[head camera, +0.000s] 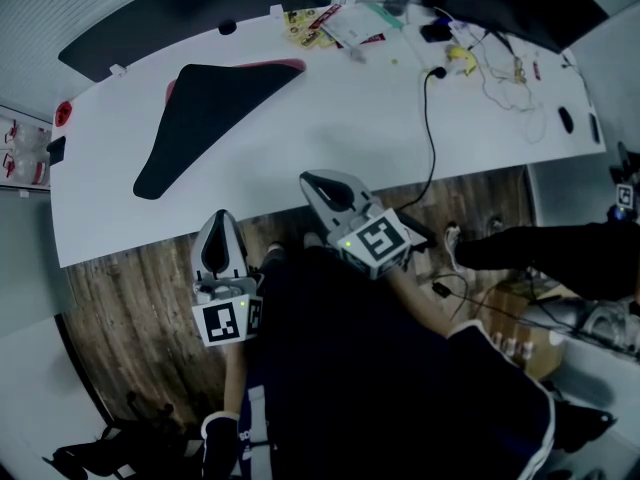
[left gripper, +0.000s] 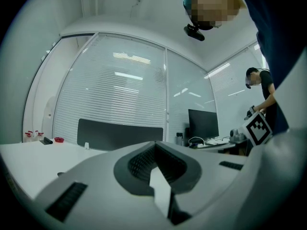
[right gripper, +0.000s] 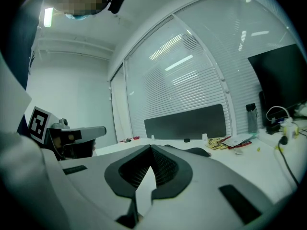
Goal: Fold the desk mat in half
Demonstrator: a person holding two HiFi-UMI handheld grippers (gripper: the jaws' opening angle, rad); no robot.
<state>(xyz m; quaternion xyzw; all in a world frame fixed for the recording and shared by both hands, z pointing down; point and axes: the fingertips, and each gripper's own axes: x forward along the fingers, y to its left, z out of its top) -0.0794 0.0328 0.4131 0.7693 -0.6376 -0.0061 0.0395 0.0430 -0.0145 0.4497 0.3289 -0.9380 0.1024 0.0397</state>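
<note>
Holding nothing, left hand-held gripper (head camera: 222,218) and right hand-held gripper (head camera: 310,182) are closed; desk mat (head camera: 205,108) lies folded.

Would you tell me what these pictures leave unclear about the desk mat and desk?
- Desk mat underside: head view, its black top fold covers all but a pink edge.
- Packets print: head view, too small, blurred.
- Desk mat, right gripper view: right claw hides all but a dark sliver.

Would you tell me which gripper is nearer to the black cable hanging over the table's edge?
Right. The right gripper sits just left of the black cable at the table edge; the left gripper is farther left, below that edge.
</note>
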